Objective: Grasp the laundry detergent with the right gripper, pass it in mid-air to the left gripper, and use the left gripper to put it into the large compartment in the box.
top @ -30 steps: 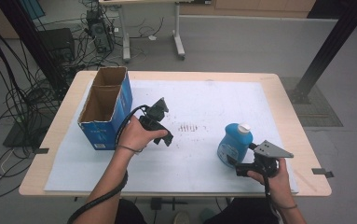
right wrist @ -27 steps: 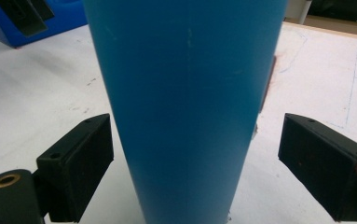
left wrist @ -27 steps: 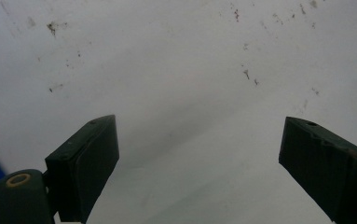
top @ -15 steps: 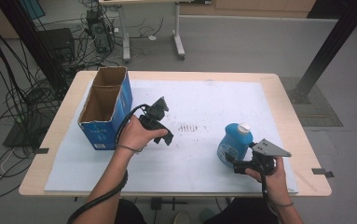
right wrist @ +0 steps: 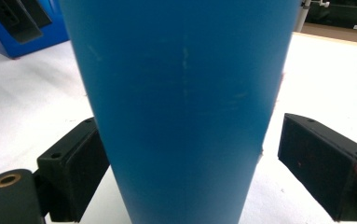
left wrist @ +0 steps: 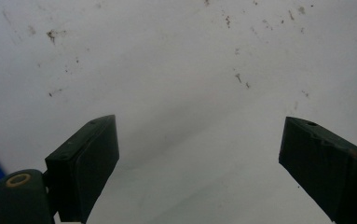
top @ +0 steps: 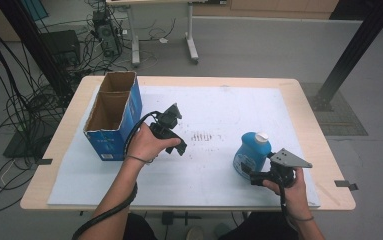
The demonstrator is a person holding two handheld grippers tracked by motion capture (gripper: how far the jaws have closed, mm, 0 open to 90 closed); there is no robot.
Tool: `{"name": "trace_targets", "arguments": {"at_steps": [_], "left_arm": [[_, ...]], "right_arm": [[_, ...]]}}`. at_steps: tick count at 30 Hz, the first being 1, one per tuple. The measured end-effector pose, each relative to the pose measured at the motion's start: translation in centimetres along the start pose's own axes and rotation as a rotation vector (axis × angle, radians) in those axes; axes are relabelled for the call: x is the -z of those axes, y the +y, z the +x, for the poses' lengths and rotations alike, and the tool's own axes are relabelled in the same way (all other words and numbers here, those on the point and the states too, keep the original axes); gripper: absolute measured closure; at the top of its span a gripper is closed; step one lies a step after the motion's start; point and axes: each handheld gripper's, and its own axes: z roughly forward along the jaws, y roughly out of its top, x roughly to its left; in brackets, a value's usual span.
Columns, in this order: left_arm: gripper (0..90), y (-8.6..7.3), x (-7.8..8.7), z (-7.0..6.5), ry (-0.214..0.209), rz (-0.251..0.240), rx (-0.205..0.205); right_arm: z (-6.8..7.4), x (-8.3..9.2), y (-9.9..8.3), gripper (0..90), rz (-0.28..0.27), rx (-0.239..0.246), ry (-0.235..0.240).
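A blue bottle (top: 250, 154) with a white cap stands upright on the white mat, front right. My right gripper (top: 253, 176) sits low just in front of it, open. In the right gripper view the bottle's blue body (right wrist: 185, 93) stands between the jaws of my right gripper (right wrist: 192, 158). The left jaw is right against it and the right jaw stands a little apart. My left gripper (top: 178, 146) hovers over the mat beside the box. Seen in its own view, the left gripper (left wrist: 199, 154) is open wide with only stained mat between the jaws.
An open blue cardboard box (top: 107, 144) with two compartments stands at the mat's left; it shows far off as the blue box (right wrist: 22, 28). The white mat (top: 219, 105) covers most of the wooden table (top: 309, 115). Cables and stands crowd the floor beyond.
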Motion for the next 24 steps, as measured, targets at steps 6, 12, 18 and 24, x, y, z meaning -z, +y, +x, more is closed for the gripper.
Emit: {"name": "trace_targets", "arguments": {"at_steps": [6,12,18,24], "left_arm": [[12.4,-0.03,-0.13,-0.07,0.0,0.006,-0.001],[12.4,0.06,-0.07,-0.15,0.002,0.003,-0.002],[12.4,0.22,0.1,-0.25,0.002,-0.001,-0.007],[12.0,0.21,0.15,-0.34,0.003,-0.001,-0.009]], "right_arm": [[-0.01,0.12,0.0,9.8,-0.006,0.001,0.004],[0.06,0.15,-0.04,9.8,-0.008,0.004,0.008],[-0.02,0.22,0.07,9.9,-0.011,0.003,0.006],[-0.03,0.32,-0.02,10.0,-0.009,0.003,0.004]]}}
